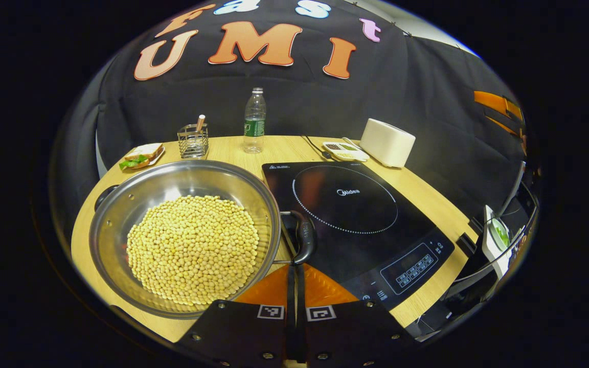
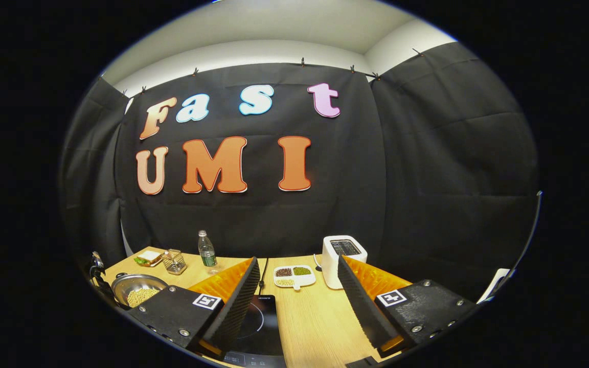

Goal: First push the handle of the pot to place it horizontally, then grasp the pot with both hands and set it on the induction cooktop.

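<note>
One pot [image 1: 120, 214] of soybeans [image 1: 192, 250]

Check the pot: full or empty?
Partly full: pot holds a heap of yellow beans covering its bottom, well below the rim.

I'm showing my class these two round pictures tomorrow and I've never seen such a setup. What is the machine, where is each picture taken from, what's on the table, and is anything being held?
There is no robot: a person carries a hand-held gripper in each hand, and each has a camera looking along its two fingers. In the left gripper view, the left hand-held gripper is shut, its tips by the pot handle. The pot holds pale beans and stands beside the induction cooktop. In the right gripper view, the right hand-held gripper is open, holding nothing. The table also carries a bottle, toaster and sandwich.
</note>
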`<state>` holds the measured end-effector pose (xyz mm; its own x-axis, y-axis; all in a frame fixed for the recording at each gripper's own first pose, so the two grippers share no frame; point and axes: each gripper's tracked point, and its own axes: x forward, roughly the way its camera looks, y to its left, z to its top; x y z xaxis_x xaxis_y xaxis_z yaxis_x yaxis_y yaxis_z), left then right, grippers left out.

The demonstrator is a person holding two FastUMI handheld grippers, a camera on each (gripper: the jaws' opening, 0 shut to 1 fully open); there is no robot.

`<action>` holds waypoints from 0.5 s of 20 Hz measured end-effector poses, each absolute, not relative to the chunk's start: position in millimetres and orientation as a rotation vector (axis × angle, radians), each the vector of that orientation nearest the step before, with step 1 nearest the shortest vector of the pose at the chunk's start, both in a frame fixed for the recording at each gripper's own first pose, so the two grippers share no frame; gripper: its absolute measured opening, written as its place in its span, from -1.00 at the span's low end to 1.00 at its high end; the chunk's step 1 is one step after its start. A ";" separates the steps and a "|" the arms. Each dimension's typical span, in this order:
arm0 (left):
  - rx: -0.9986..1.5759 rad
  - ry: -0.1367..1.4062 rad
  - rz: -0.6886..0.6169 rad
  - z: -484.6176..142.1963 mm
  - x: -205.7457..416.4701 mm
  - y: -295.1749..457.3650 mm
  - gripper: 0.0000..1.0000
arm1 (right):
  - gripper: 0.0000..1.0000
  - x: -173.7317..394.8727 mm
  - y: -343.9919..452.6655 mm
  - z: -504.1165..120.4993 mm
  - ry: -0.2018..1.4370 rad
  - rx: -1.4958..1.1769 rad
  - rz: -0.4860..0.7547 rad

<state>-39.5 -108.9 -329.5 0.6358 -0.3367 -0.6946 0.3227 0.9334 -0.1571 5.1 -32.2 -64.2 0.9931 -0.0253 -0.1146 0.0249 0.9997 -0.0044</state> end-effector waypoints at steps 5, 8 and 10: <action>0.027 0.799 -0.359 -331.9 -22.3 -110.5 -0.98 | 0.90 11.0 -34.1 -76.0 0.138 0.006 -0.030; 0.033 0.802 -0.363 -332.0 -18.1 -111.8 -0.98 | 0.90 14.5 -36.6 -84.6 0.156 0.008 -0.037; 0.024 0.803 -0.364 -332.5 -14.3 -112.4 -0.98 | 0.90 16.1 -38.5 -88.5 0.165 0.012 -0.042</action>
<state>-14.3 -112.4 -332.5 0.6359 -0.3095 -0.7070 0.3272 0.9378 -0.1162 16.1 -38.5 -88.5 0.9855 -0.0405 -0.1648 0.0425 0.9991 0.0087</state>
